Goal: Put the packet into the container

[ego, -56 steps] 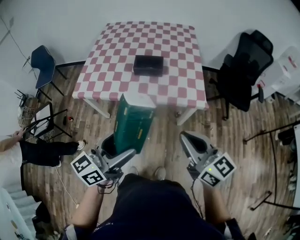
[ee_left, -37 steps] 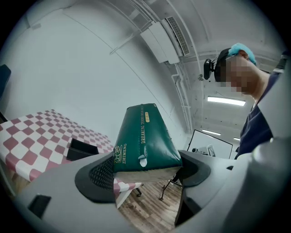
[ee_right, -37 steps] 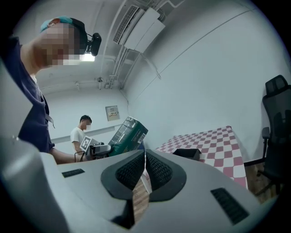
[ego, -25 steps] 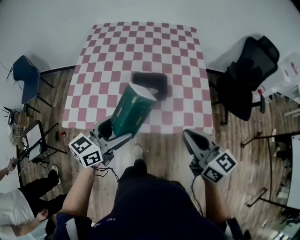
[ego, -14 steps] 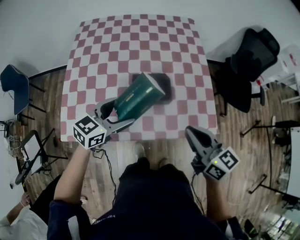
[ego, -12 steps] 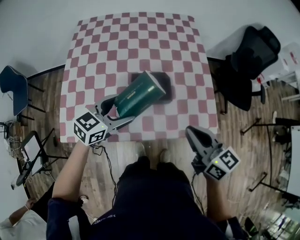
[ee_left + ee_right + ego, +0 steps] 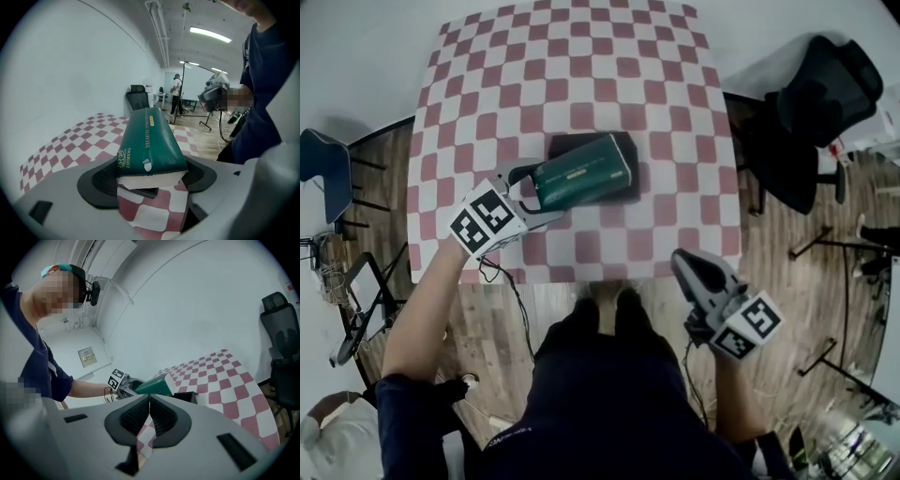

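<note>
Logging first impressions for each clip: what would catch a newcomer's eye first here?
The dark green packet stands out most. The left gripper clamps it at one end and holds it on its side right over the black container, in the middle of the red-and-white checkered table. Next comes the right gripper, shut and empty, hanging beyond the table's near edge over the wooden floor.
</note>
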